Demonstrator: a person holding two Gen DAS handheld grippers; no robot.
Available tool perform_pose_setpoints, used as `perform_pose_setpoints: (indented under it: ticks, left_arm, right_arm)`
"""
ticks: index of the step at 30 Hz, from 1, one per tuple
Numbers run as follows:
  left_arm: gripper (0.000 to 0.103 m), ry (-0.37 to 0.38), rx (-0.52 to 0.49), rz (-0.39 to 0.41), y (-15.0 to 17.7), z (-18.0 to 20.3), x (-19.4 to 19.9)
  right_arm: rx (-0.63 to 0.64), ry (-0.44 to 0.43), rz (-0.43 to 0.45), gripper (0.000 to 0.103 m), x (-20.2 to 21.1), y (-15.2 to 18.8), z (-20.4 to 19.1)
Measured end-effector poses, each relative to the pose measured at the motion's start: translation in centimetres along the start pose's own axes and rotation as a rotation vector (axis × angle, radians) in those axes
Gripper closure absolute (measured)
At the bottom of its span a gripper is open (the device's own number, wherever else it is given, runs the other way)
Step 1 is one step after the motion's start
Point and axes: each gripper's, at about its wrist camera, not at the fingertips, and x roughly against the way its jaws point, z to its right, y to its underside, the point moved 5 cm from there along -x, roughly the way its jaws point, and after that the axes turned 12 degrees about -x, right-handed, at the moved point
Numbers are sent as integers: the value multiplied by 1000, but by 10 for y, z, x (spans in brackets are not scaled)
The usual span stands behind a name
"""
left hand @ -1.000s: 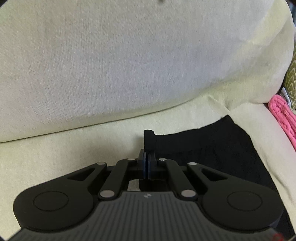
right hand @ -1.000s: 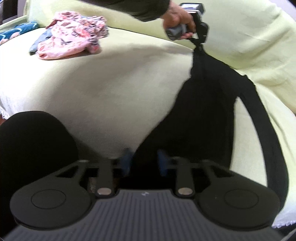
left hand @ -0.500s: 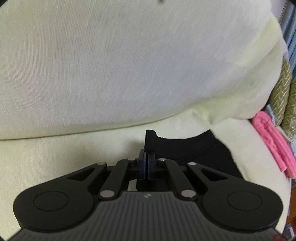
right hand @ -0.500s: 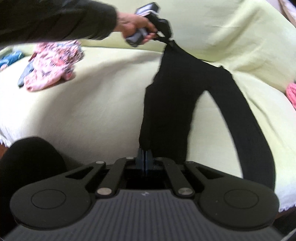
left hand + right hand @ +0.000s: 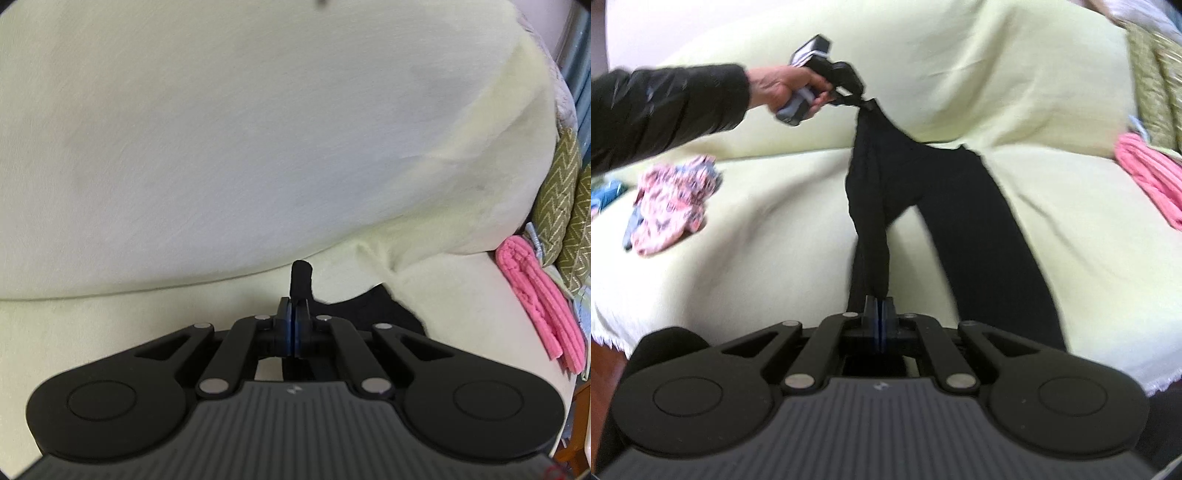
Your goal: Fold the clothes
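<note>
Leggings [image 5: 964, 206] are stretching between two clenched grippers over the sofa [image 5: 1015, 74]: the right gripper [image 5: 878, 314] is pinching one leg's cuff, the left gripper [image 5: 855, 96] is lifting the waistband corner at the far end, while the other leg is lying flat, running toward the sofa's near edge.

No legible text, labels, brands or numbers anywhere in either wrist view.
</note>
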Motion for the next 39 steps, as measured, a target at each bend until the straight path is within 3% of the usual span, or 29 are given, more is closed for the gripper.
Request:
perform_pose_setpoints:
  ticks: [6,9,16,29,31,33,35,38,39]
  left_arm:
    - [103,-39,-58,-33,-28,66,-13]
    - [103,-63,-91,-52,-37,102,-34]
    - [103,-132,-170,-132,-38,164,-94]
    - [103,-130,-216,-210,-7,195,-186]
    - [97,-108,-213,-194,-2,197,-196]
    - [78,-96,-213,-173,0,196,-201]
    - [70,-89,-211,-152,0,194,-201]
    - [66,-79,-190,-123,-3,189,-191]
    - [65,-74,-180,-115,-5,188,-185]
  right_arm:
    - [-195,-22,-1,103,28,-6,70]
    - [-333,-33,-8,103,29,-2,110]
    - [-497,-53,-50,103,14,13,170]
    - [-628,-16,-147,103,-22,43,215]
    - [-625,4,-164,103,-29,45,217]
    - [-610,44,-190,103,-36,47,218]
    - [-595,95,-218,102,-43,48,219]
    - [-555,188,-237,95,-48,49,220]
    - [-554,179,-232,95,-47,47,219]
